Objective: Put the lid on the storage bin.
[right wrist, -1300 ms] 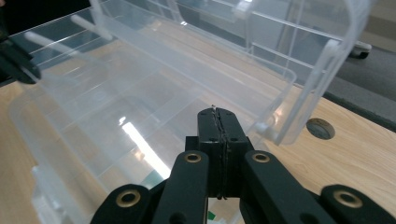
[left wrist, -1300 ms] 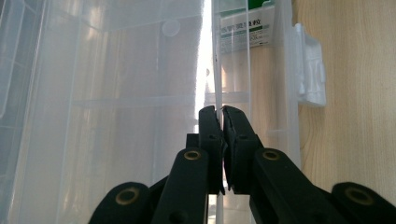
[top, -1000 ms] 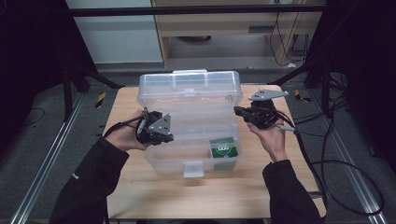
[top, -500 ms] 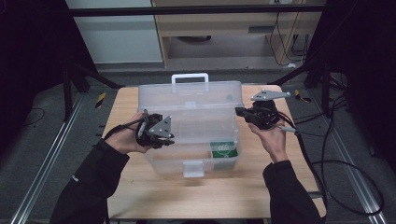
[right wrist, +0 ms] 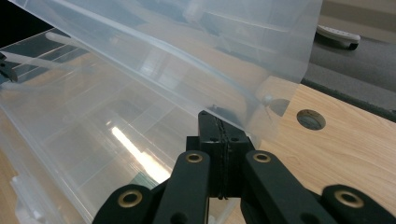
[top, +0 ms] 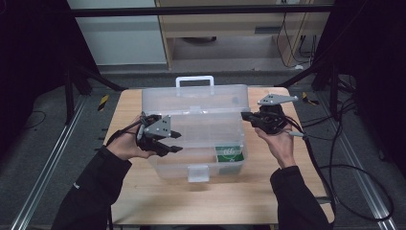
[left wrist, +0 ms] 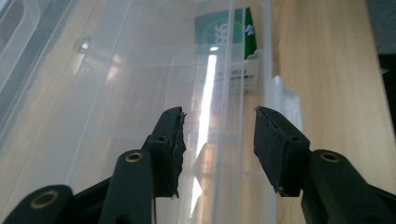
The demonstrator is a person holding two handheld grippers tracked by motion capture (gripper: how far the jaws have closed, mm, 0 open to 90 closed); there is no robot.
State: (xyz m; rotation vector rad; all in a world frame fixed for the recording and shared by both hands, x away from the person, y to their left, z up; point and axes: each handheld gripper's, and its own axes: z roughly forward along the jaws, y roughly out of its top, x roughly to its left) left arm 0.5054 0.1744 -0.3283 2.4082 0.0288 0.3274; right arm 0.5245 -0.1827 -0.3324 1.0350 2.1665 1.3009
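1. Two grippers flanked the clear box (top: 196, 143) mid-table; its lid (top: 196, 98) stood raised, nearly fully open.
2. Right gripper (right wrist: 218, 122) was clenched against the lid's edge; left gripper (left wrist: 218, 140) gaped, empty.

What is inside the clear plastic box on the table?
Inside the clear plastic box, a green and white packet lies in its front right corner. Divider walls cross the rest, where nothing else shows, though glare hides parts of the bottom.

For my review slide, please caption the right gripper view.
Right gripper, jaws shut, lifts the clear storage box's lid above its divided tray.
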